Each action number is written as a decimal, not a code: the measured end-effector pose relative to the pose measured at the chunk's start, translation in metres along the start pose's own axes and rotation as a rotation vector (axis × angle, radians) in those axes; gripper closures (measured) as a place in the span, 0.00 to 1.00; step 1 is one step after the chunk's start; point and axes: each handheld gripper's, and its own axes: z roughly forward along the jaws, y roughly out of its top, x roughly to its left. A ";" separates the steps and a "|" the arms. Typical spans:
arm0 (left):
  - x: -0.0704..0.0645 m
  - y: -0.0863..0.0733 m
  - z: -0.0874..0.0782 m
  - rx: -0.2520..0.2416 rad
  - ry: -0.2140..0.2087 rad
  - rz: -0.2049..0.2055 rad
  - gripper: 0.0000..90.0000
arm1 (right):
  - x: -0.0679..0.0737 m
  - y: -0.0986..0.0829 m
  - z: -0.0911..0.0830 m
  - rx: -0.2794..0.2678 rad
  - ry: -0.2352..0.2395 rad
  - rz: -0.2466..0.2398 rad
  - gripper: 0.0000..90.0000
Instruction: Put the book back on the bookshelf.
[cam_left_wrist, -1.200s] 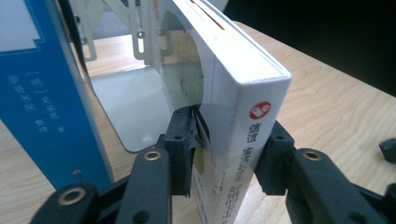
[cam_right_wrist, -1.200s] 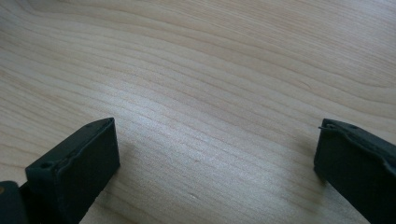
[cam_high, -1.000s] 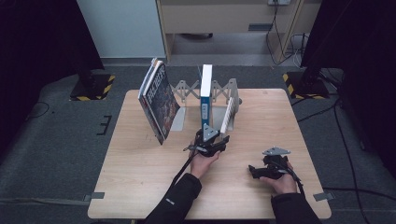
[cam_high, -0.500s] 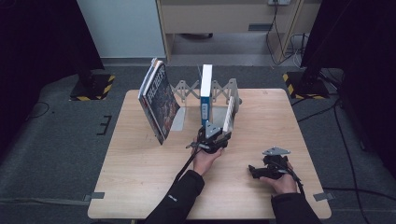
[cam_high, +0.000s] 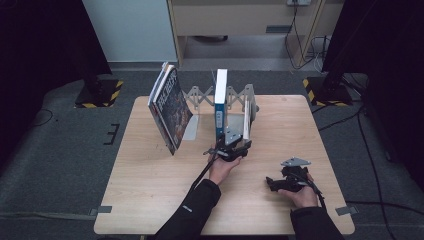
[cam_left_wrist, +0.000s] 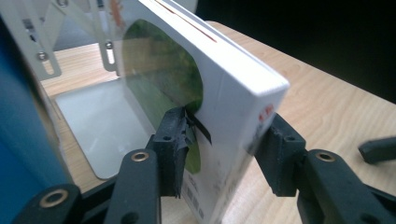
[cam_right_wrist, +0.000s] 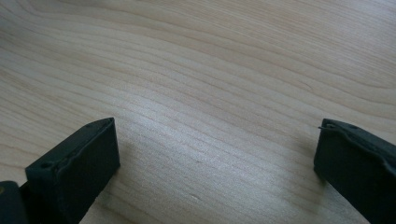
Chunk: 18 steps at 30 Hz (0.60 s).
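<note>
A white book (cam_left_wrist: 233, 84) with a green cover picture stands upright in the right slot of a metal folding book rack (cam_high: 235, 95). My left gripper (cam_left_wrist: 226, 149) is shut on the book's near lower edge, one jaw on each cover. In the high view, the left gripper (cam_high: 231, 147) sits at the foot of the white book (cam_high: 246, 117). A blue-spined book (cam_high: 220, 102) stands upright just to its left. My right gripper (cam_high: 277, 182) rests open on the table at the front right. In its own view the right gripper (cam_right_wrist: 215, 158) has bare wood between its jaws.
A dark-covered book (cam_high: 170, 107) leans at the rack's left end, tilted over the table (cam_high: 150, 200). The rack's metal base plate (cam_left_wrist: 98, 121) lies between the blue book (cam_left_wrist: 18, 121) and the white one. Black stands and cables ring the floor.
My left gripper has edged a little right and forward to the white book's near edge. The right gripper has stayed where it was.
</note>
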 end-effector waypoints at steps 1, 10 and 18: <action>-0.001 0.000 0.000 0.002 0.002 0.010 0.62 | 0.000 0.000 0.000 0.000 0.000 0.000 0.00; 0.001 0.007 0.008 0.005 0.023 0.010 0.63 | 0.000 0.000 0.000 -0.001 -0.001 0.001 0.00; 0.005 0.014 0.020 0.013 0.034 0.013 0.63 | 0.000 0.000 0.000 -0.002 -0.002 0.000 0.00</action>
